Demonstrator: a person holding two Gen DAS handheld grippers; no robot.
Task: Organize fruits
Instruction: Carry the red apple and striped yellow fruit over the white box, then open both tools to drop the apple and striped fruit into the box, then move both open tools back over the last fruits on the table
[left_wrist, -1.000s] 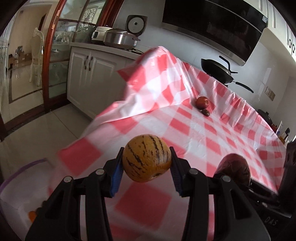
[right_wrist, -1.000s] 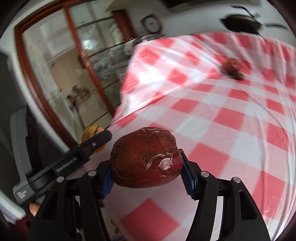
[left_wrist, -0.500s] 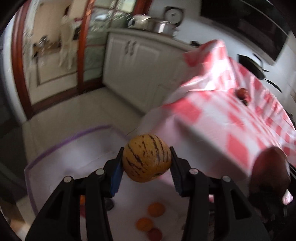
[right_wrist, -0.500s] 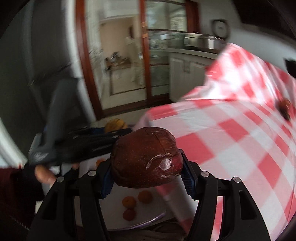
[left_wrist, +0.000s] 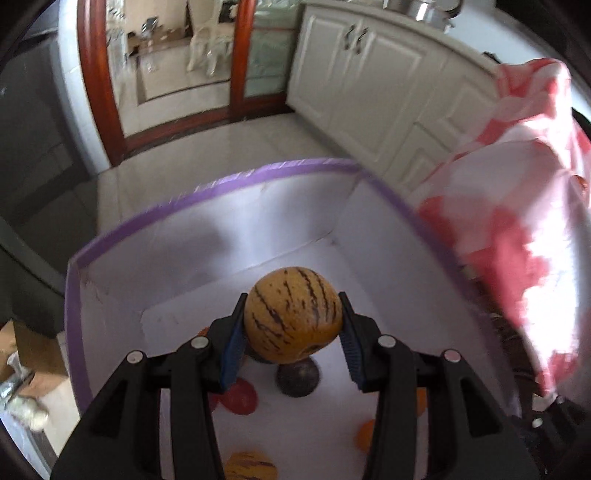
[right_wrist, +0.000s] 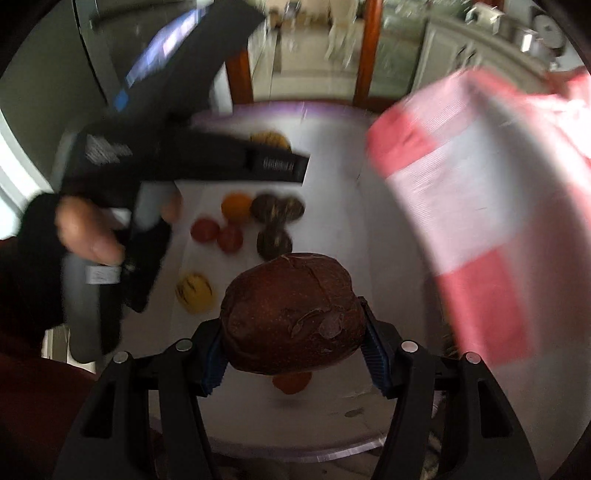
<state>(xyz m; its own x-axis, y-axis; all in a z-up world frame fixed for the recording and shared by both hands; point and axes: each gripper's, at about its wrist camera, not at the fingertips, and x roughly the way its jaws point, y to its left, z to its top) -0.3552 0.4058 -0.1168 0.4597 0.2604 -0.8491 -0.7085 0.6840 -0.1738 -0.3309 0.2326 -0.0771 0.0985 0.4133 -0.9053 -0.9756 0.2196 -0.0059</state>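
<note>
**Left wrist view: both fruits over the purple-rimmed bin**

We see a large white bin (left_wrist: 207, 236) with a purple rim standing on the floor beside the surface, whose red-checked cloth (left_wrist: 517, 229) hangs along the bin's right side. Inside it lie several fruits: a dark round one (left_wrist: 298, 377), a red one (left_wrist: 242, 397), an orange one at the right (left_wrist: 365, 435) and a striped yellow melon (left_wrist: 251, 467) at the near edge. Our left tool (left_wrist: 291, 332) is clamped on a striped yellow melon (left_wrist: 291, 314) above the bin's interior. In the right wrist view our right tool (right_wrist: 291, 347) is clamped on a large brown-red fruit (right_wrist: 291, 314), also over the bin. A second ago both tools carried the same fruits above the checked surface; half a second ago they were just reaching the bin's edge.
</note>
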